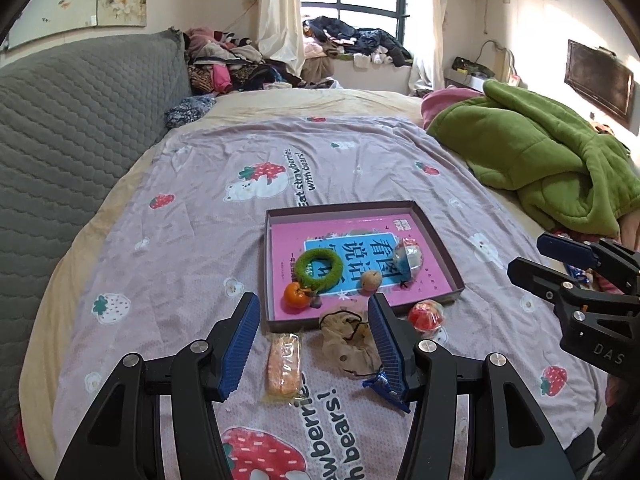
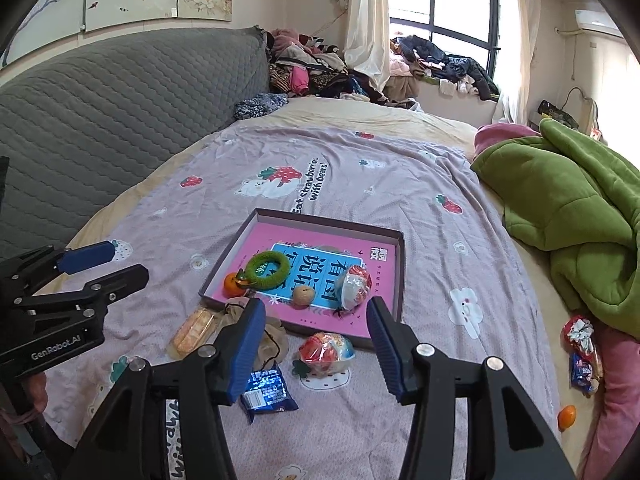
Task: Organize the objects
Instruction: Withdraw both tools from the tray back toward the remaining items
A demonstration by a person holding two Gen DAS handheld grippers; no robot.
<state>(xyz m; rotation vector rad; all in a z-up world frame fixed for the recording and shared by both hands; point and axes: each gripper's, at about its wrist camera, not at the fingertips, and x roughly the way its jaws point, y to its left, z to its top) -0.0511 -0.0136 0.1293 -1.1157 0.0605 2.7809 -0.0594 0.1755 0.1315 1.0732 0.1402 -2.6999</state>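
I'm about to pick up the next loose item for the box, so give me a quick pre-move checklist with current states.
1. Left gripper open and empty: ok.
2. Right gripper open and empty: ok.
3. Shallow box has bare floor left: ok.
4. Loose items in front of the box: orange snack pack, beige pouch, red-wrapped ball, blue packet: ok.
5. Beige pouch clear of the box: not ok, it overlaps the rim.
6. Blue packet fully visible to the left wrist camera: not ok.

Tray: shallow, pink-lined; holds green ring, orange, brown ball, wrapped snack
Bedspread, beside tray: biscuit packet; beige pouch; red-wrapped sweet; blue packet
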